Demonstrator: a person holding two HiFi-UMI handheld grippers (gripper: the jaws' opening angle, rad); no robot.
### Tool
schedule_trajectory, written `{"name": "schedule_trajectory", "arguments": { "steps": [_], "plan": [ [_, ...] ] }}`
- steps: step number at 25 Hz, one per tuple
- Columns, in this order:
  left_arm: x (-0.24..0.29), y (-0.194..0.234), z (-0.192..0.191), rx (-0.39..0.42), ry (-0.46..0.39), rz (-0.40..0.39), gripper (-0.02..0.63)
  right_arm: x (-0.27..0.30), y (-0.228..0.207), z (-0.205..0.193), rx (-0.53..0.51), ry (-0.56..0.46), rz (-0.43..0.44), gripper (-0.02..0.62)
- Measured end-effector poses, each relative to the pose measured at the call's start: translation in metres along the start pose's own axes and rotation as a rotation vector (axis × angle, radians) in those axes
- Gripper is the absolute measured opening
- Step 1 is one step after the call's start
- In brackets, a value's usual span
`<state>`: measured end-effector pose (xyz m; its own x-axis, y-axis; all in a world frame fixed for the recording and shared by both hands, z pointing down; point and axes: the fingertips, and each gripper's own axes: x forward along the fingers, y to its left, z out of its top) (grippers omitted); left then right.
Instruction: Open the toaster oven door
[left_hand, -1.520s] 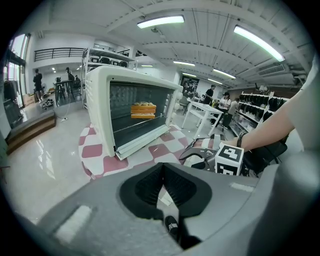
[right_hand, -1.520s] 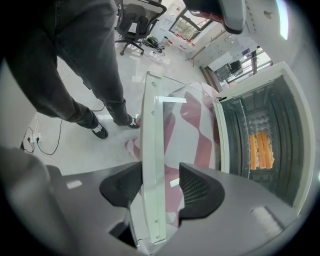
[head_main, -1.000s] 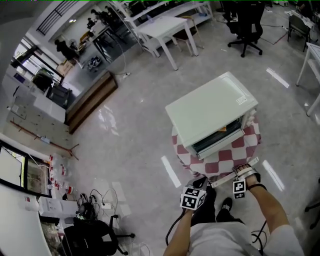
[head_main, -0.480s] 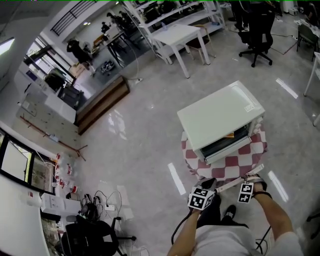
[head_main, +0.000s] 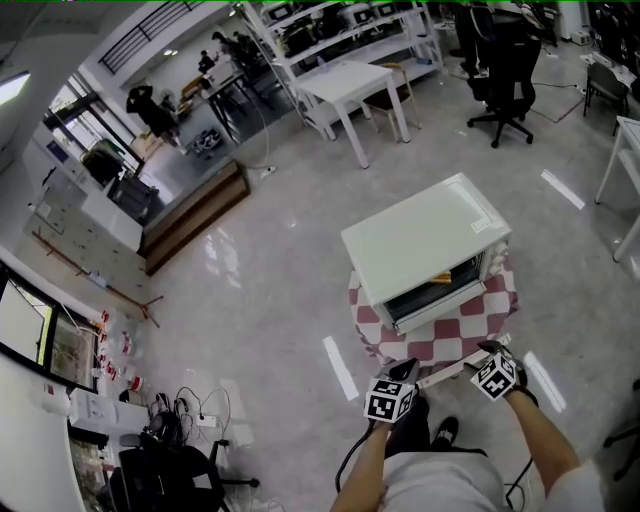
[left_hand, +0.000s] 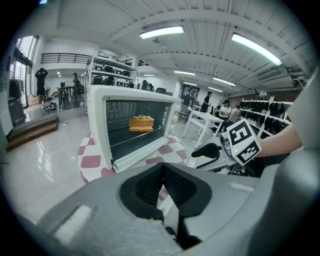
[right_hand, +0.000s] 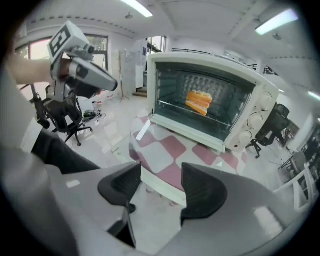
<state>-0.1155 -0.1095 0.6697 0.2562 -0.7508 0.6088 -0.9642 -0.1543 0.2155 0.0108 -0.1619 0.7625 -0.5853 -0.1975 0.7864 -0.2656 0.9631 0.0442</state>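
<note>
Right gripper (right_hand: 161, 172) jaws have just been spreading wide w/ nothing gripped — left gripper (left_hand: 162, 170) pinched closed, empty. Risk: unheld door (right_hand: 163, 186) (flat in front of toaster oven (head_main: 420, 245)) may spring back.

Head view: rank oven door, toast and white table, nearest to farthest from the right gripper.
1. Oven door, folded down, beside the right gripper, whose jaws have just been opening, gripping nothing.
2. Toast, inside the toaster oven.
3. White table, far across the room.
</note>
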Motion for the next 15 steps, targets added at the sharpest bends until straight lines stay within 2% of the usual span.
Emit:
{"name": "schedule_trajectory", "arguments": {
  "steps": [6, 10, 13, 15],
  "plan": [
    [-0.007, 0.006, 0.010, -0.052, -0.070, 0.012, 0.008, -0.016, 0.004, 0.023, 0.078, -0.078, -0.003, 0.253],
    [-0.015, 0.010, 0.022, -0.074, -0.131, 0.028, 0.008, -0.028, -0.006, 0.039, 0.147, -0.137, -0.058, 0.253],
    [-0.017, 0.008, 0.025, -0.076, -0.152, 0.025, 0.008, -0.049, -0.020, 0.049, 0.334, -0.216, -0.145, 0.255],
    [-0.016, 0.005, 0.020, -0.068, -0.148, 0.018, 0.008, -0.058, -0.015, 0.050, 0.449, -0.264, -0.163, 0.254]
  ]
}}
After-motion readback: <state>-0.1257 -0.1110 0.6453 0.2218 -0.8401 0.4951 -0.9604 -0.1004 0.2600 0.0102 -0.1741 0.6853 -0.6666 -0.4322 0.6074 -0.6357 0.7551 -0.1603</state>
